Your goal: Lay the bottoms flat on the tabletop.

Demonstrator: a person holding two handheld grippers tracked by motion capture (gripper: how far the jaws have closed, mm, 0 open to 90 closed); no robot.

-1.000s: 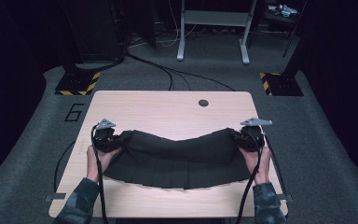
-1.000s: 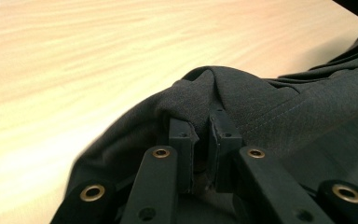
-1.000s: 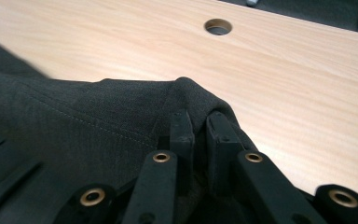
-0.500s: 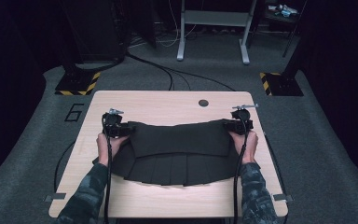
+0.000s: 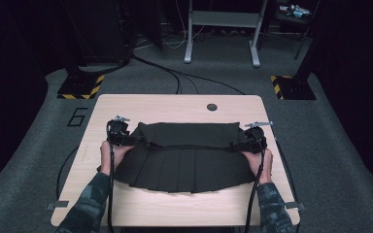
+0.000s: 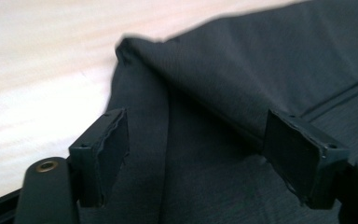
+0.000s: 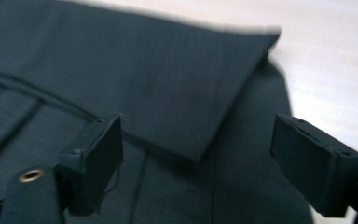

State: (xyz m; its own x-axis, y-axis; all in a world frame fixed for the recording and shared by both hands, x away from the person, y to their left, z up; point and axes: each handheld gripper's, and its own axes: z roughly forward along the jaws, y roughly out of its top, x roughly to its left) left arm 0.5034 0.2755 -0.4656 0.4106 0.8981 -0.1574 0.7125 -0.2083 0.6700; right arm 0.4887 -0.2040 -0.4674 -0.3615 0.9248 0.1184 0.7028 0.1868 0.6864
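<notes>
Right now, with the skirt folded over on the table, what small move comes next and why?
Probably draw both grippers back off the pleated skirt: the left gripper and right gripper have just been opening, jaws apart with the cloth lying loose, the top fold flat.

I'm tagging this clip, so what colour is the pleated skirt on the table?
Black, or very dark charcoal, plain with no print: the skirt shows best in the high view.

One camera looks down over my table (image 5: 126,104) from above; my two tong cameras sit close, both facing the dark skirt (image 5: 184,160) there.
</notes>
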